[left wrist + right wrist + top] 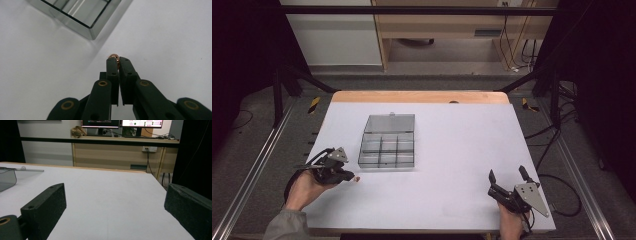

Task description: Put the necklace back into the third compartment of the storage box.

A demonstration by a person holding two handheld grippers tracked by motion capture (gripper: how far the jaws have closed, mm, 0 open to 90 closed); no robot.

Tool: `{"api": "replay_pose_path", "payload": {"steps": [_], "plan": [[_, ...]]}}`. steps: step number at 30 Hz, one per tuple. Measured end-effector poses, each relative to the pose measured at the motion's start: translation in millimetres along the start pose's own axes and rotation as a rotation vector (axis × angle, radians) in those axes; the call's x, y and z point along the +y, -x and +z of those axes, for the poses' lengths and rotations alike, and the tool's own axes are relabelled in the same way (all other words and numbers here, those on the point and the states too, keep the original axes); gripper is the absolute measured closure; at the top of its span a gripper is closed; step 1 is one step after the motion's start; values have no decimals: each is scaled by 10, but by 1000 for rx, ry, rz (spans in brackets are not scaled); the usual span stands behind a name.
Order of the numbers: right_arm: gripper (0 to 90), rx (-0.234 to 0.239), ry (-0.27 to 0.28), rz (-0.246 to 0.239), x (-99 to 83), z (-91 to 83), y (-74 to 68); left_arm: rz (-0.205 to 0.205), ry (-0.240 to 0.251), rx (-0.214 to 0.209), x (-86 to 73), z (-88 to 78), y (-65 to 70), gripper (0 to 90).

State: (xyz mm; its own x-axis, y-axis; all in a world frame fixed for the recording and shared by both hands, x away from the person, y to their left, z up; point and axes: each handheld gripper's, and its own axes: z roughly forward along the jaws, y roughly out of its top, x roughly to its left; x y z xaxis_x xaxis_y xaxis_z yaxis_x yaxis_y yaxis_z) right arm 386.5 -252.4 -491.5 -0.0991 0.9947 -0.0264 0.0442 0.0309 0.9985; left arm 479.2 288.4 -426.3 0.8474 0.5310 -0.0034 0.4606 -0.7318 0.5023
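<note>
Pinching a tiny gold ring (114, 57) by its edge, the left gripper (117, 61) could drop it before the clear box (387, 141), while the right gripper (507, 181) waits wide open.

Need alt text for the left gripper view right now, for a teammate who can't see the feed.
The left gripper pinches a small copper-coloured ring between its black jaw tips, above a white table. A corner of a clear divided box sits at the top of the view, apart from the ring.
</note>
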Motion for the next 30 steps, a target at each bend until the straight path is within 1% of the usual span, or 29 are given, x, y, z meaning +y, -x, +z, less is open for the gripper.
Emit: {"api": "replay_pose_path", "payload": {"steps": [3,4,5,6,7,8,9,11,12,13,15,18,21,23,24,25,27,30], "plan": [[44,1,3,2,-1,-2,1,-11,66,2,-37,-53,14,863],[44,1,3,2,-1,-2,1,-11,66,2,-37,-53,14,863],[44,2,3,0,-1,-2,1,-17,101,10,-58,-87,23,863],[44,2,3,0,-1,-2,1,-17,101,10,-58,-87,23,863],[44,2,4,0,-1,-3,1,-24,140,13,-77,-116,33,863],[44,3,4,0,-1,-3,1,-26,156,12,-86,-132,35,863],[44,3,4,0,-1,-3,1,-26,156,12,-86,-132,35,863],[44,3,4,-1,-1,-2,1,-33,201,14,-105,-161,43,863],[44,3,4,0,-1,-2,1,-34,221,10,-113,-173,42,863],[44,3,4,-1,-1,-2,1,-34,241,15,-115,-192,51,863],[44,4,4,-2,-1,-2,0,-31,265,14,-111,-218,66,863],[44,3,4,-2,-1,-2,0,-29,316,13,-103,-263,95,863],[44,3,5,-2,-2,-3,0,-31,374,20,-96,-304,124,863],[43,3,5,-1,-2,-4,-1,-33,409,32,-93,-330,138,862],[43,5,6,-1,-2,-5,1,-33,409,32,-93,-330,138,862],[43,4,6,0,-2,-6,2,-36,435,44,-90,-351,152,863],[43,5,6,2,-2,-7,4,-38,464,58,-89,-367,164,863],[43,5,6,2,-2,-7,4,-49,508,63,-93,-397,173,862]]}}
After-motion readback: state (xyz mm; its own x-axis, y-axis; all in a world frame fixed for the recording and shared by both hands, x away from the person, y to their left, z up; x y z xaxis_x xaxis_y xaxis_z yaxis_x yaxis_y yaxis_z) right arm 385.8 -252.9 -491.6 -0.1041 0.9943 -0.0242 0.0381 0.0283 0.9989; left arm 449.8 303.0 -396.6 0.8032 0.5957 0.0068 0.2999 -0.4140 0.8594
